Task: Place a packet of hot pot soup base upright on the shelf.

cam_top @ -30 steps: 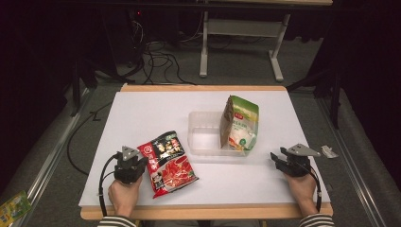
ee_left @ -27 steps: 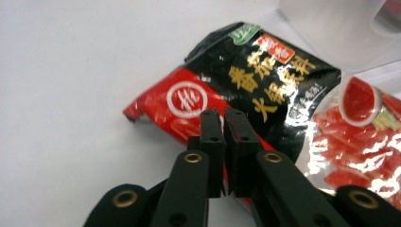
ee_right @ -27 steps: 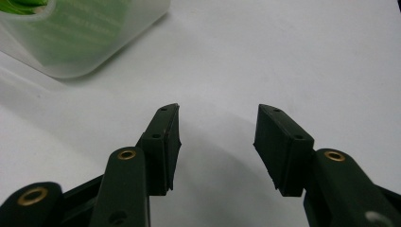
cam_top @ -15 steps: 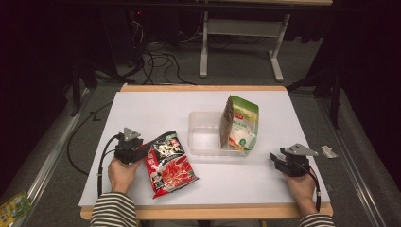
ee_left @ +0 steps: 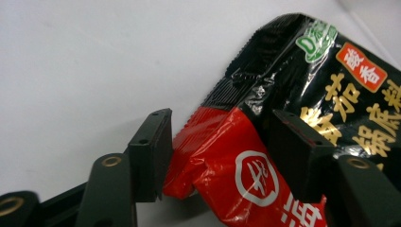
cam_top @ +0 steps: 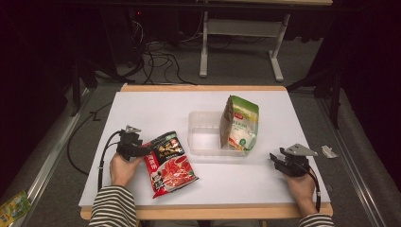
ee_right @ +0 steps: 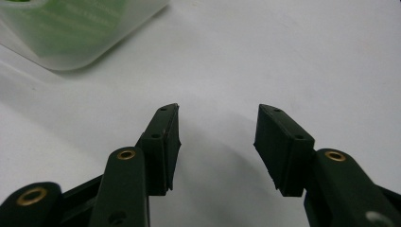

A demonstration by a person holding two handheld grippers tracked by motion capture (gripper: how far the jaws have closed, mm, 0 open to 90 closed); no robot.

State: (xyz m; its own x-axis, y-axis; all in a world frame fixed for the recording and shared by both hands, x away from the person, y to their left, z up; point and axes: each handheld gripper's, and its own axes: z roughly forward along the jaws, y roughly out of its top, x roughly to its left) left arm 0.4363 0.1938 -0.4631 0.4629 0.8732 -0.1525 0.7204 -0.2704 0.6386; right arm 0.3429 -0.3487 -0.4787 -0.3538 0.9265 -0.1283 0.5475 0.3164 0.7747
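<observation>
A red and black snack packet (cam_top: 168, 163) lies flat on the white table (cam_top: 156, 109) at the front left. My left gripper (cam_top: 142, 150) is at its upper left corner. In the left gripper view the packet's crimped corner (ee_left: 227, 142) sits between the jaws of my left gripper (ee_left: 220, 127), which have just been opening and stand open around it. A green packet (cam_top: 240, 125) stands upright in a clear plastic tray (cam_top: 203, 137) at mid-table. My right gripper (cam_top: 276, 158) rests at the front right, open and empty (ee_right: 217, 113), with the tray's corner (ee_right: 71, 38) farther off.
Dark floor surrounds the table, with cables (cam_top: 156, 52) and a white table frame (cam_top: 236, 42) behind it. A small white scrap (cam_top: 328, 151) lies off the right edge. A green wrapper (cam_top: 14, 205) lies on the floor at the bottom left.
My left hand has moved away from the front edge and right, up to the red packet's corner. Its jaws went from shut to open around that corner. The right hand has stayed still.
</observation>
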